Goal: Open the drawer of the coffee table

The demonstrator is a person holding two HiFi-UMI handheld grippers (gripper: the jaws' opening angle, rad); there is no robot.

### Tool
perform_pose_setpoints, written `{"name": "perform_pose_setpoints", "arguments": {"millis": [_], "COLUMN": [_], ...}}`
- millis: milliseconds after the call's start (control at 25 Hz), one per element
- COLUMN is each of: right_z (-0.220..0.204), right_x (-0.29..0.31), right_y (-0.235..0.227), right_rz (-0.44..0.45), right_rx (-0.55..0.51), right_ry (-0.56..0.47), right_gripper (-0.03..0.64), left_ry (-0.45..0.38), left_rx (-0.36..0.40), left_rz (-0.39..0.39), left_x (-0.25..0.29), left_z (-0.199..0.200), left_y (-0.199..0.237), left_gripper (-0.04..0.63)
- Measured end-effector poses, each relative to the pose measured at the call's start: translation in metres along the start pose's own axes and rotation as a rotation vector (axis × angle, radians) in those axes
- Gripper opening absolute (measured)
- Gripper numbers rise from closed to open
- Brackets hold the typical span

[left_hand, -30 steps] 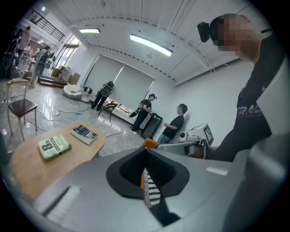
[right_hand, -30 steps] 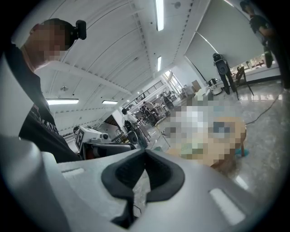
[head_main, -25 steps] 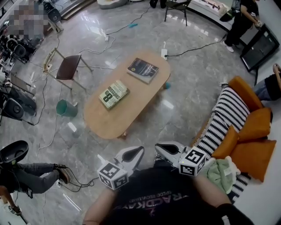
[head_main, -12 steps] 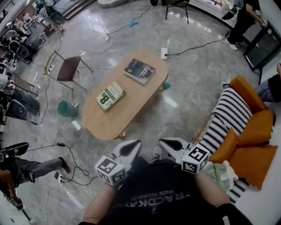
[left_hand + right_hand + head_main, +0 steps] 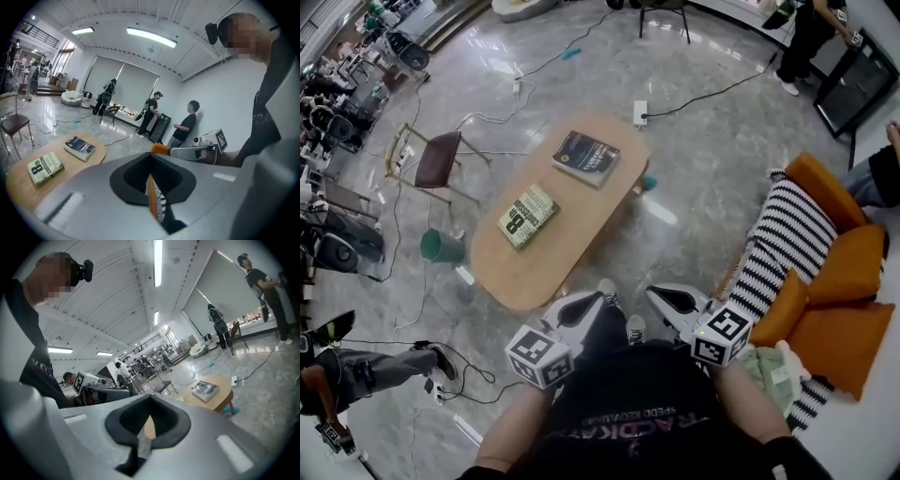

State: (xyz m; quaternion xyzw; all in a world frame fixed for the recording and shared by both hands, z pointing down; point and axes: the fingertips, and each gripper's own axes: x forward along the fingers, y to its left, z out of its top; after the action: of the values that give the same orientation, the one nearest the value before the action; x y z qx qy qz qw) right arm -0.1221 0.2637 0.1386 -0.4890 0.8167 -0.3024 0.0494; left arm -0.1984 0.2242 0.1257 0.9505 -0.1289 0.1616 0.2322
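The left hand-held gripper [image 5: 586,303] and right hand-held gripper [image 5: 664,300], jaws pressed together and empty, hover by the near end of the tabletop [image 5: 502,267].

The floor [image 5: 703,141] is glossy grey marble-pattern tile, crossed by loose cables [image 5: 710,94]. A brown-seated chair [image 5: 434,159] stands near a green bin [image 5: 441,247]. Orange cushions [image 5: 848,277] adjoin a black-and-white striped cushion [image 5: 783,239]. White walls [image 5: 220,101], grey window blinds [image 5: 126,84] and ceiling strip lights [image 5: 151,37] enclose the room.
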Motion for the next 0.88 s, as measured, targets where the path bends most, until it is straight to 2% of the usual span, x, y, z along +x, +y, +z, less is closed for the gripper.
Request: {"name": "perform_pose_setpoints", "arguments": {"millis": [400,720,880], "right_z": [0.028,0.060,0.071], "right_x": [0.021,0.074,0.099], "right_y": [-0.044,-0.080,-0.098], "right_rz": [-0.093,-0.161,-0.196], "right_rx": [0.011,0.039,0.048], "right_ry": [-0.017,-0.021,-0.015], "right_gripper": [0.002,0.002,0.002], "left_ry": [0.011,0.034,0.048], "left_rx": [0.002,-0.038,-0.028], "left_rz": [-0.063,-0.124,-0.163], "left_x": [0.045,0.065,0.073], "left_z": [0.027,0.041,0.051], "left_y": [0.037,0.092,0.115], "left_gripper": [0.000,0.000,0.000]}}
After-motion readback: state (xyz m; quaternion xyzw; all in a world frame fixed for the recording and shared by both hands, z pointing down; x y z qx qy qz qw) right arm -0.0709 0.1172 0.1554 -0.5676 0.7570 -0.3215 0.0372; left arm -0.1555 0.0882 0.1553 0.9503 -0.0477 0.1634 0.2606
